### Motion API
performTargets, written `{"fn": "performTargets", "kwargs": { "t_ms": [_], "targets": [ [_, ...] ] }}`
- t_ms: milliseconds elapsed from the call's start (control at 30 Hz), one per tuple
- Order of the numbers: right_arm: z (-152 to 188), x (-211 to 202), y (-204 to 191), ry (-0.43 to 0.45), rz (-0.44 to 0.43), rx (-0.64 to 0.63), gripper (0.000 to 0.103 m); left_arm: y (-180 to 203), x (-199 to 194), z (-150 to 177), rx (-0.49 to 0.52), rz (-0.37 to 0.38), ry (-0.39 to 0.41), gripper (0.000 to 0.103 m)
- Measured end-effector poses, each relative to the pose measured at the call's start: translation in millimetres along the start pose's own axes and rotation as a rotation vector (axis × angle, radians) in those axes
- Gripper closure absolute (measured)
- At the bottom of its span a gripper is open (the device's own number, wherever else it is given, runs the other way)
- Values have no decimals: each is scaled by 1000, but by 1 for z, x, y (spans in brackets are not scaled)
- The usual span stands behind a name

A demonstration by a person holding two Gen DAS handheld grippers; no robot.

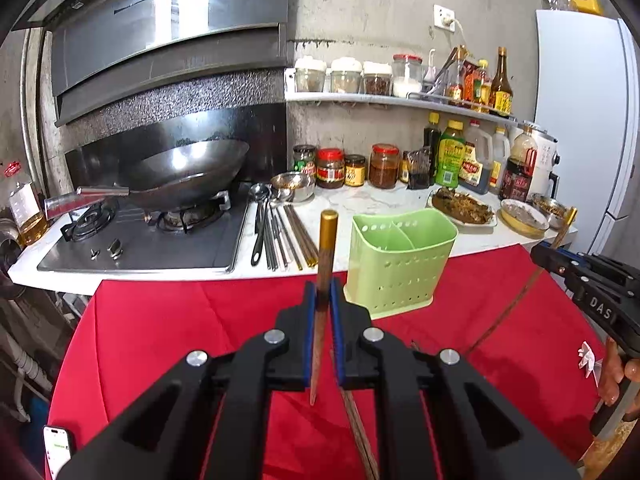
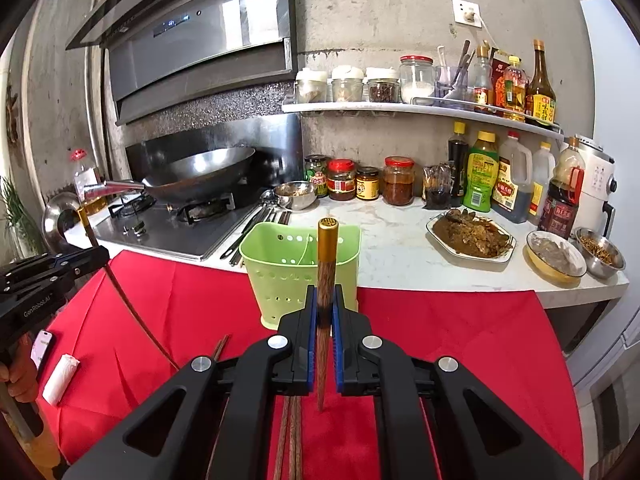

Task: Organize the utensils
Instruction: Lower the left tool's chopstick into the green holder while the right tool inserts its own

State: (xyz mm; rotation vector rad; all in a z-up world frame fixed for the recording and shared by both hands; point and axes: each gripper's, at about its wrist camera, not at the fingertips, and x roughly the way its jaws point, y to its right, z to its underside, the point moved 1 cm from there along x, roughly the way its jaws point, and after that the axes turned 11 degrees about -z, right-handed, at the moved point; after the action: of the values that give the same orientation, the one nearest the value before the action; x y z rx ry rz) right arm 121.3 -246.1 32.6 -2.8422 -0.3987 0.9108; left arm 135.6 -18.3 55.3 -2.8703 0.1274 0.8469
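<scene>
Before the green caddy (image 1: pixel 400 260), left claw (image 1: pixel 325 304) grips one chopstick (image 1: pixel 326 248); right claw (image 2: pixel 324 308) grips another chopstick (image 2: pixel 326 256), both upright.

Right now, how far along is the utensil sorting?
Nothing looks done: the green caddy shows empty. In hand: the left gripper and right gripper each clamp one gold-capped chopstick. Left: chopsticks on the red cloth, plus spoons and chopsticks by the stove.
</scene>
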Motion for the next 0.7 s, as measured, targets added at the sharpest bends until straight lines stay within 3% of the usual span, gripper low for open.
{"fn": "performTargets", "kwargs": {
  "t_ms": [400,700],
  "targets": [
    [-1,-7,-8,-62,19,-1,96,4,-2,8,44,-45,-136,96],
    [-18,-18,-9,-74,46,-22,96,5,-16,-13,90,-22,-175,96]
  ]
}}
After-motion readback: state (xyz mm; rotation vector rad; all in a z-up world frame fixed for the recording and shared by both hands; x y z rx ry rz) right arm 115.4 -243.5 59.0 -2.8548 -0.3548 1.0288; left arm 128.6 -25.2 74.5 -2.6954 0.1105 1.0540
